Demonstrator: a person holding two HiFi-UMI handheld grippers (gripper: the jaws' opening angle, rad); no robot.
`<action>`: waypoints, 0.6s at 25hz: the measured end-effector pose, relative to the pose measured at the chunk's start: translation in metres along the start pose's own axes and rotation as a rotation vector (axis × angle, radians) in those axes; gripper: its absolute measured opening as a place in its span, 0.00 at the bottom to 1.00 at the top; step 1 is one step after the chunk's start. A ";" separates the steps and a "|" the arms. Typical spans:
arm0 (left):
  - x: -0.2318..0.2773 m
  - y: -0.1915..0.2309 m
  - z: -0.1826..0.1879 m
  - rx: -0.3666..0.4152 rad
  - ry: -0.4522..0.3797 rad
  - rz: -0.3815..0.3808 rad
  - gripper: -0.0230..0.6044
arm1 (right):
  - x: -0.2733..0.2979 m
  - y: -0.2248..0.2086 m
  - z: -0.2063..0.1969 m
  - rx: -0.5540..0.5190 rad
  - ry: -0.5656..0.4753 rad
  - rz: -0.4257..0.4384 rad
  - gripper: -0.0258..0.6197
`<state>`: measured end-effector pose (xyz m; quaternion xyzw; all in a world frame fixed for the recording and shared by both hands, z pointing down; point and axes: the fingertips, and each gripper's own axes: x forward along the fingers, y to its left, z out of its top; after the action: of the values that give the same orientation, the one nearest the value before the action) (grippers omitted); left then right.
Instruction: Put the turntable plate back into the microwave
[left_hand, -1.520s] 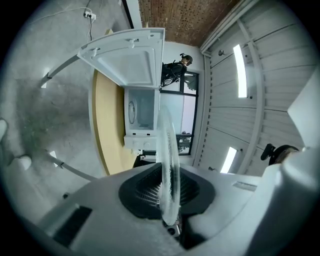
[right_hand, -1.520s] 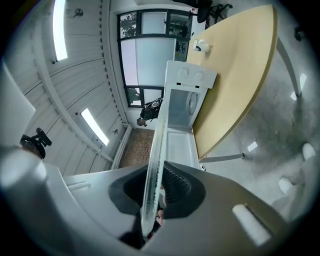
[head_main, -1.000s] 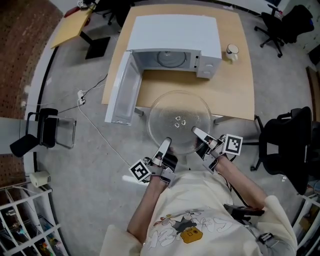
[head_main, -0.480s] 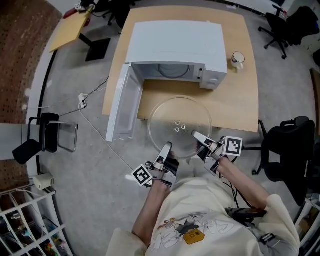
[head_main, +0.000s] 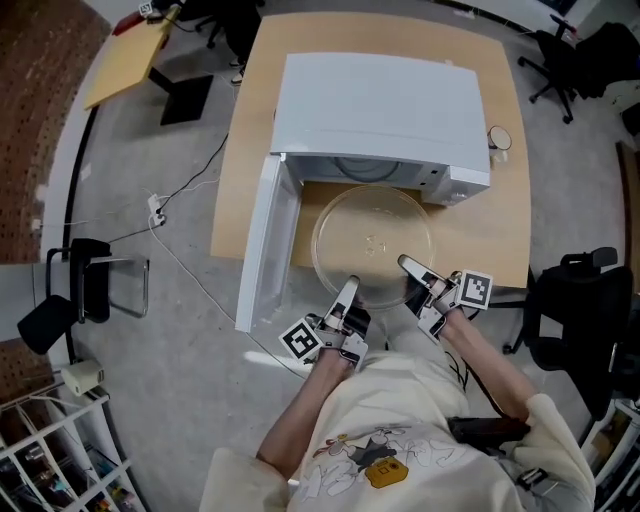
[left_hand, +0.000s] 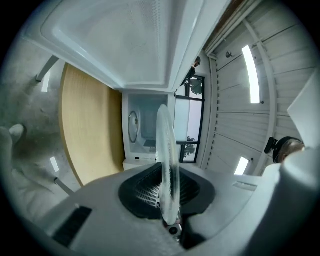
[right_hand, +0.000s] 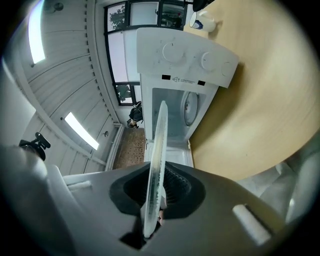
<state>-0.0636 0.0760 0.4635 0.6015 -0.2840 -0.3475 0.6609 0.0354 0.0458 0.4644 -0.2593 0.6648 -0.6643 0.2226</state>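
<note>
A round clear glass turntable plate (head_main: 373, 243) hangs level over the table's front edge, right in front of the white microwave (head_main: 380, 110) whose door (head_main: 266, 245) stands swung open to the left. My left gripper (head_main: 349, 291) is shut on the plate's near-left rim, my right gripper (head_main: 408, 268) on its near-right rim. Seen edge-on, the plate (left_hand: 167, 165) runs between the left gripper's jaws, with the microwave cavity (left_hand: 142, 132) straight ahead. The plate's edge (right_hand: 155, 170) likewise sits in the right gripper's jaws, facing the cavity (right_hand: 180, 112).
A white mug (head_main: 497, 138) stands on the wooden table (head_main: 485, 215) right of the microwave. The control panel with two knobs (right_hand: 192, 60) is at the microwave's right. Office chairs (head_main: 575, 295) stand to the right, a black chair (head_main: 85, 280) and cables on the floor at left.
Both grippers have carried the plate forward from over the floor to over the table's front edge, close to the microwave's opening. The grip on both rims is unchanged.
</note>
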 end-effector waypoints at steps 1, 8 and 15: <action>0.006 0.003 0.007 -0.005 -0.007 -0.004 0.09 | 0.007 -0.003 0.007 -0.012 -0.011 -0.002 0.10; 0.048 0.036 0.030 -0.033 -0.065 0.023 0.09 | 0.032 -0.036 0.051 -0.014 -0.071 -0.017 0.09; 0.072 0.064 0.053 -0.022 -0.146 0.011 0.09 | 0.063 -0.058 0.078 -0.083 -0.009 -0.034 0.11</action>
<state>-0.0550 -0.0106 0.5299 0.5656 -0.3310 -0.3901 0.6468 0.0400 -0.0532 0.5235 -0.2824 0.6864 -0.6386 0.2032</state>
